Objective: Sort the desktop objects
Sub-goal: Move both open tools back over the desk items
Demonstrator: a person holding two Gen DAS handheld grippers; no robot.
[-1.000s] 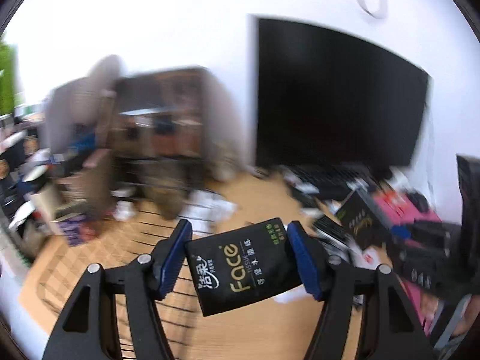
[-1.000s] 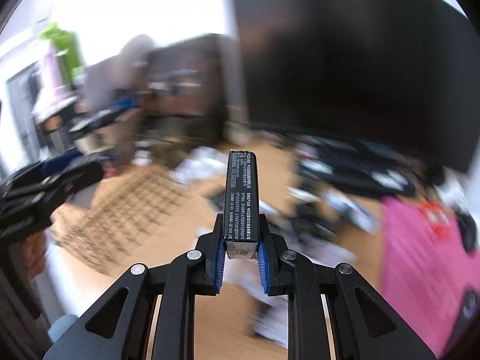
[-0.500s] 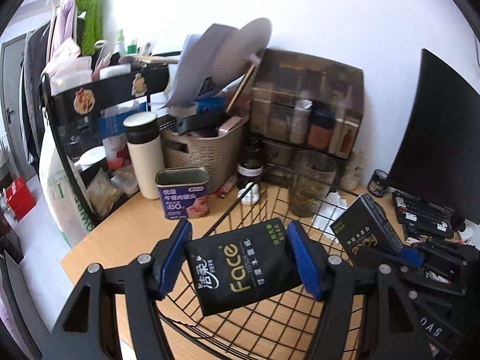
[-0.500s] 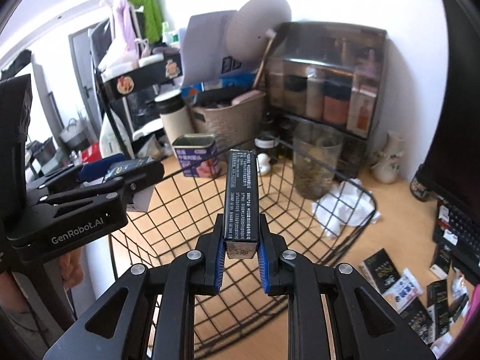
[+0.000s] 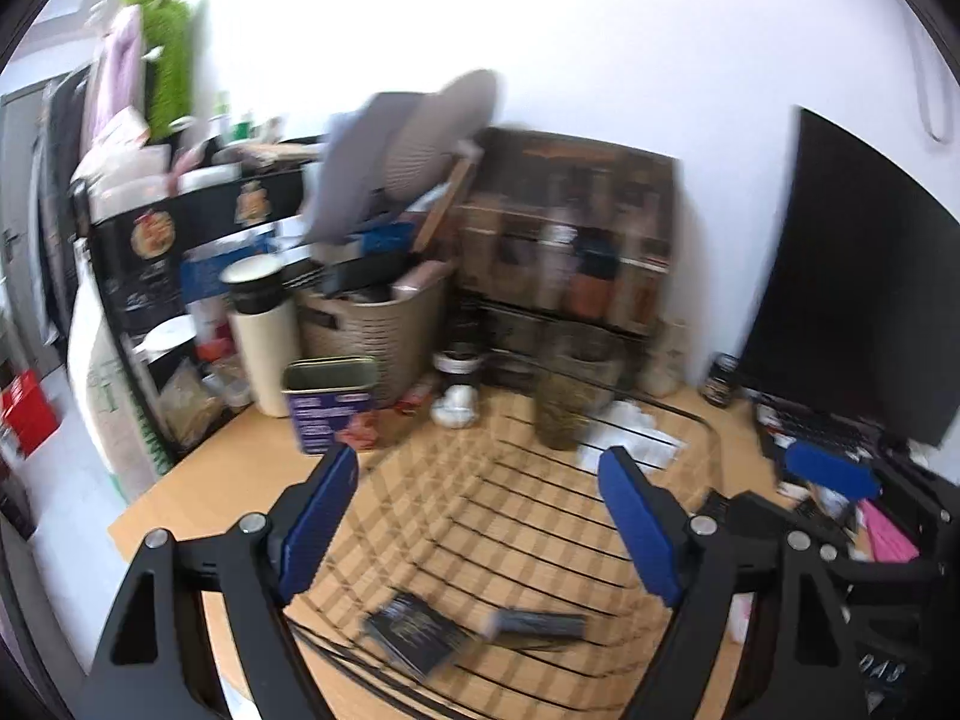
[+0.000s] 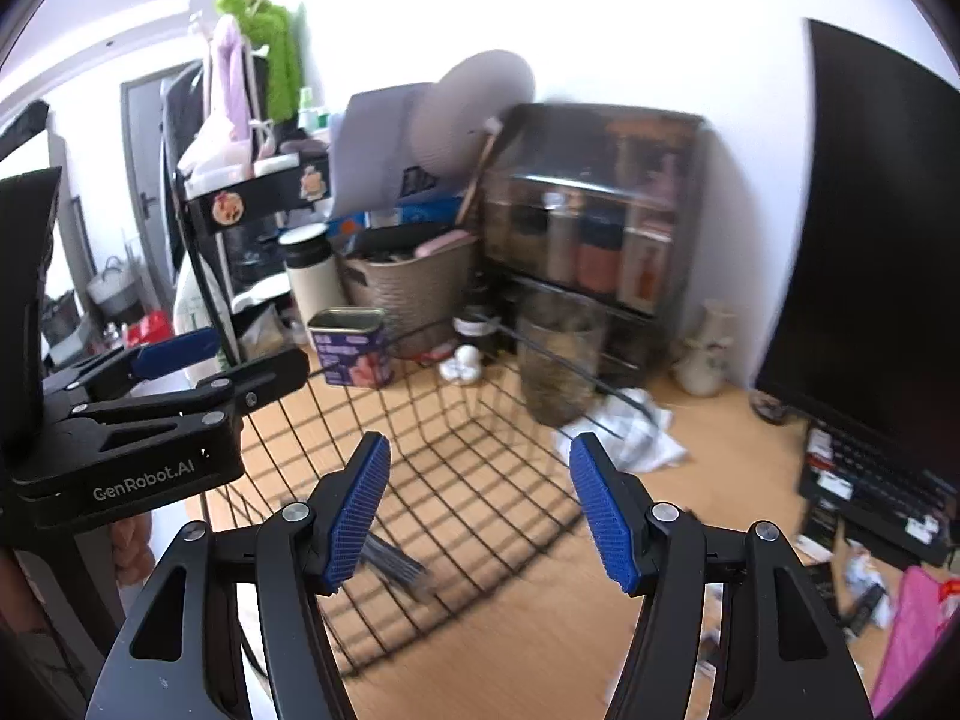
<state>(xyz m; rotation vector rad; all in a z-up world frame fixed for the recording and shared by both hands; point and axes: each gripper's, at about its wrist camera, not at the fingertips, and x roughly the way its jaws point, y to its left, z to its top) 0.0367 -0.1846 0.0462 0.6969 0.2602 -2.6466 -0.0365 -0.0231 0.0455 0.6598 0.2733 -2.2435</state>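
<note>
Cluttered home desk, monitor

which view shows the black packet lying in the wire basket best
The left wrist view: the black packet lies whole, though blurred, on the wire basket floor. The right wrist view shows only a blurred dark streak behind its left finger, which could be either dropped item.

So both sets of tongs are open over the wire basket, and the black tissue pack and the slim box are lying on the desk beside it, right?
Not beside it. The left wrist view shows the black tissue pack and the slim box lying inside the wire basket. The left tongs and right tongs are indeed opening, with nothing between them.
</note>
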